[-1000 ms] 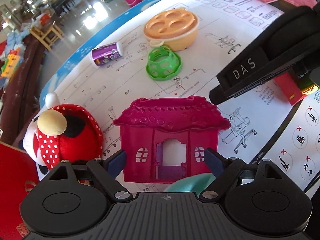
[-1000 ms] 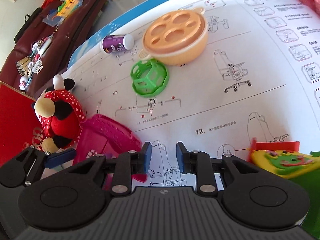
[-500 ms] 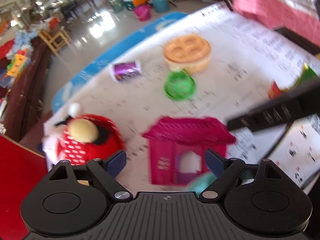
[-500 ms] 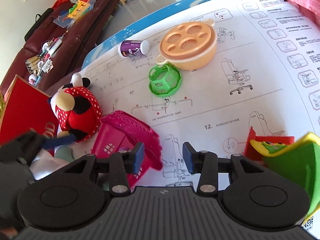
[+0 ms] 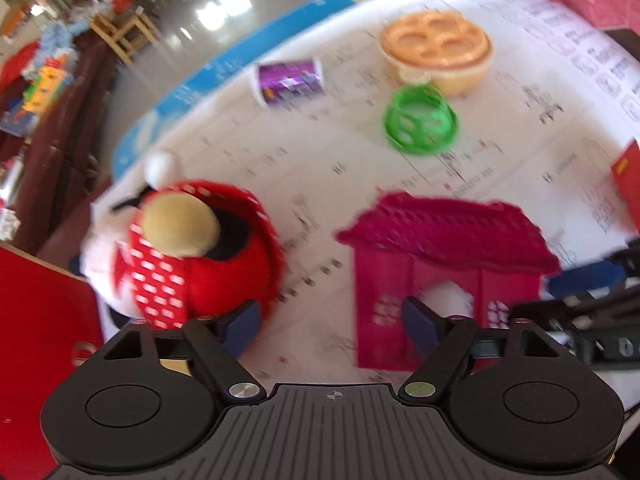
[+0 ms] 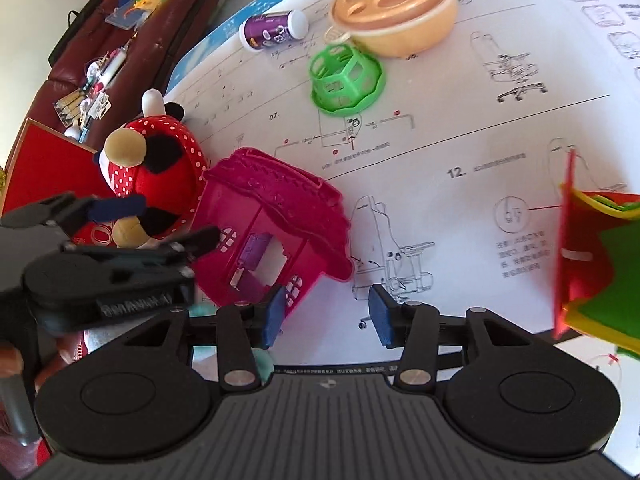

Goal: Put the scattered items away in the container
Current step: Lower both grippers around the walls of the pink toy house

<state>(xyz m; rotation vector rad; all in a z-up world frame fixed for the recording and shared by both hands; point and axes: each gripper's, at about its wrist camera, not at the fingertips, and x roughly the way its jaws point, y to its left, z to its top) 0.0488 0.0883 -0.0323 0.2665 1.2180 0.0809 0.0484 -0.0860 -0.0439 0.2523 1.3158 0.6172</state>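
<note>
Magenta toy house point(image 6: 276, 228) lies by the plush point(image 6: 154, 176); left gripper point(image 5: 332, 322) spread, closing slightly, empty; right gripper point(image 6: 326, 314) part-spread, empty.

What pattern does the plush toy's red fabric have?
White polka dots on the plush toy, clearest in the right wrist view.

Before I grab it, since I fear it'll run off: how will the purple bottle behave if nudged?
The purple bottle lies on its side and looks round, so it would probably roll, perhaps toward the table edge close by. It seems small and likely light. Its glossy label may be slippery between pads.
</note>
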